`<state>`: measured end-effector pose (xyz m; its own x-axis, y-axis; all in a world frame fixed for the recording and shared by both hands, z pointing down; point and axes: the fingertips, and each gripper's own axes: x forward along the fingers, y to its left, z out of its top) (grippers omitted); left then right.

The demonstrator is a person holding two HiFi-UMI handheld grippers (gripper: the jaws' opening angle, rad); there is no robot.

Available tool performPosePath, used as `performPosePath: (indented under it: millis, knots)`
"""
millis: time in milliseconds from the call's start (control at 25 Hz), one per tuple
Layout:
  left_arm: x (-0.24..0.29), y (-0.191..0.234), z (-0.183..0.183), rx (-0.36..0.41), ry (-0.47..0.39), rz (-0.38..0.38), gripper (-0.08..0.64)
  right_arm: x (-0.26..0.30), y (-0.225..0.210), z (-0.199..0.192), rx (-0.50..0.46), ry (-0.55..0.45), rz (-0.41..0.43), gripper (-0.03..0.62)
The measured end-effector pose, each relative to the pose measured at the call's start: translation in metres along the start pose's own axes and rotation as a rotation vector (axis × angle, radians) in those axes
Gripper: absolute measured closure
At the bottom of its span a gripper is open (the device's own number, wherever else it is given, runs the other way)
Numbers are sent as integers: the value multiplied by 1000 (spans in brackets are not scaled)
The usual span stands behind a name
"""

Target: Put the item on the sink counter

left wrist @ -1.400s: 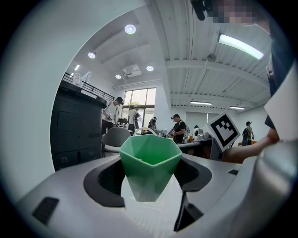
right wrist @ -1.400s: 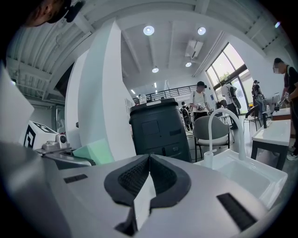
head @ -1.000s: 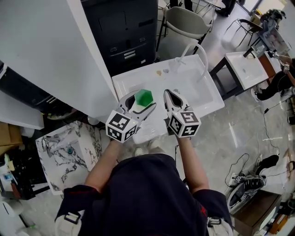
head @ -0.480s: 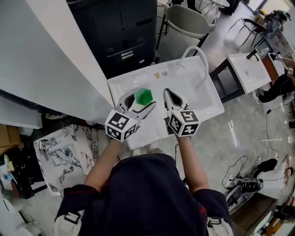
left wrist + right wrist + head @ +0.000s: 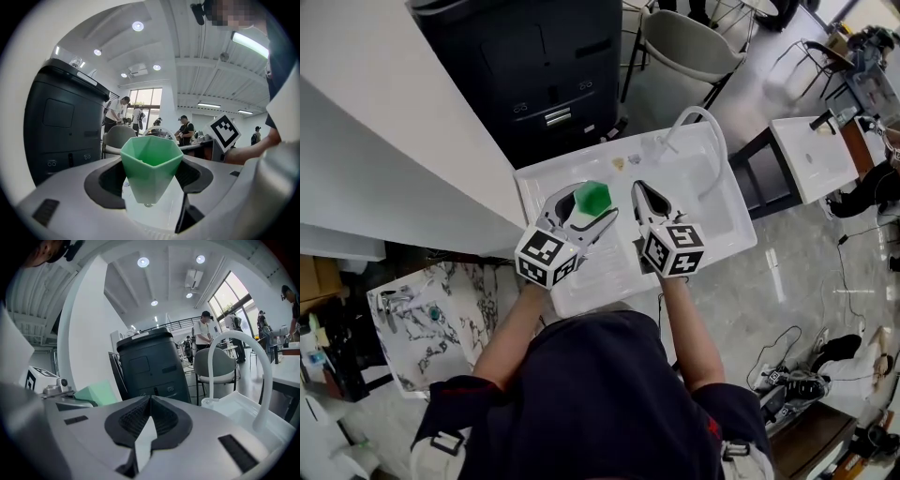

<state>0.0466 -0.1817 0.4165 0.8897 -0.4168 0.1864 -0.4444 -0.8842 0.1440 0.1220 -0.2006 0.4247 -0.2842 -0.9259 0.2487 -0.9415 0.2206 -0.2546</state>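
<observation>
Cup (image 5: 151,164), green and faceted, upright with its mouth open to the top, clamped between the two jaws of my left gripper (image 5: 584,210); the dark pads press on its sides below the rim. Seen from my head, the cup hangs in the air over the flat counter of the white sink unit (image 5: 546,178), on the side away from the basin (image 5: 717,211), and does not rest on it. My right gripper (image 5: 641,194) is just beside the left one, also over the sink unit and closer to the basin. Its jaws are together, tips meeting, with nothing between them. Each gripper carries its cube of black-and-white square markers (the cubes sit nearest my body, over the sink unit's near edge). A white arched faucet (image 5: 701,122) rises from the sink unit's far rim, and a few small pale objects (image 5: 623,157) lie on the counter near its foot; I cannot tell what they are. Beyond the sink unit's far edge stands a tall black cabinet (image 5: 548,56), and a grey chair (image 5: 689,42) is beyond the faucet end. Left of the sink unit, lower down, is a marble-patterned block (image 5: 427,309). To its right, well apart, is a second white sink unit (image 5: 811,155).
</observation>
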Motion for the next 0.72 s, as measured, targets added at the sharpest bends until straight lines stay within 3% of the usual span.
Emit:
performPosePath:
  millis: [720]
  knots:
    - [44, 43, -6, -36, 20, 47, 236, 55, -36, -6, 21, 74, 45, 557]
